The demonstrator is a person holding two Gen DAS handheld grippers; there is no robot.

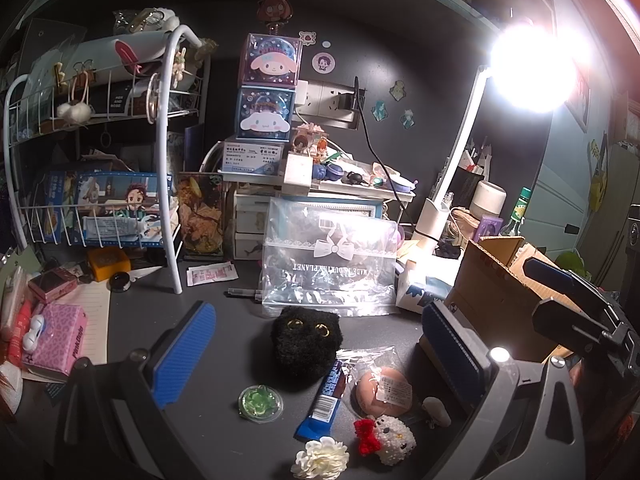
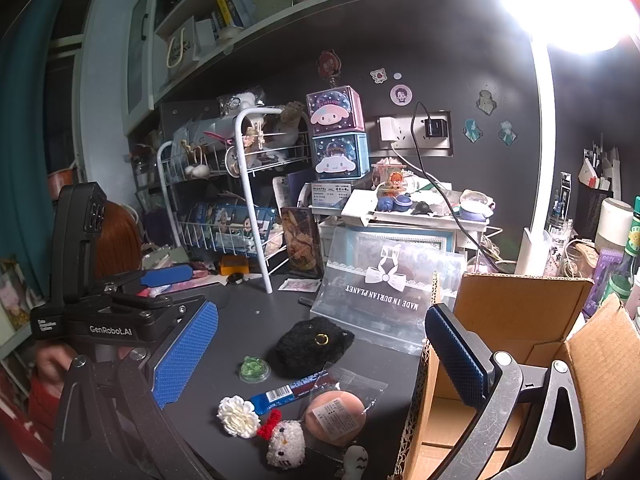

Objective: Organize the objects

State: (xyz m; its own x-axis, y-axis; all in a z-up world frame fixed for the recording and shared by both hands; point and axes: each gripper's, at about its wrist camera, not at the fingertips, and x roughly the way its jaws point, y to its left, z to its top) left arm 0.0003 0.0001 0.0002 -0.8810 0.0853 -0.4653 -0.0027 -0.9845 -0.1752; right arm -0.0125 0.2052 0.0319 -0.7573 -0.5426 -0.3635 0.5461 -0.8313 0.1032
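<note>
White fabric flower lies on cluttered dark desk under glaring lamp.

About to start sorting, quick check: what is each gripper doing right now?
Left gripper: open, holding nothing, above the black fluffy toy.
Right gripper: open, holding nothing, beside the cardboard box.
</note>
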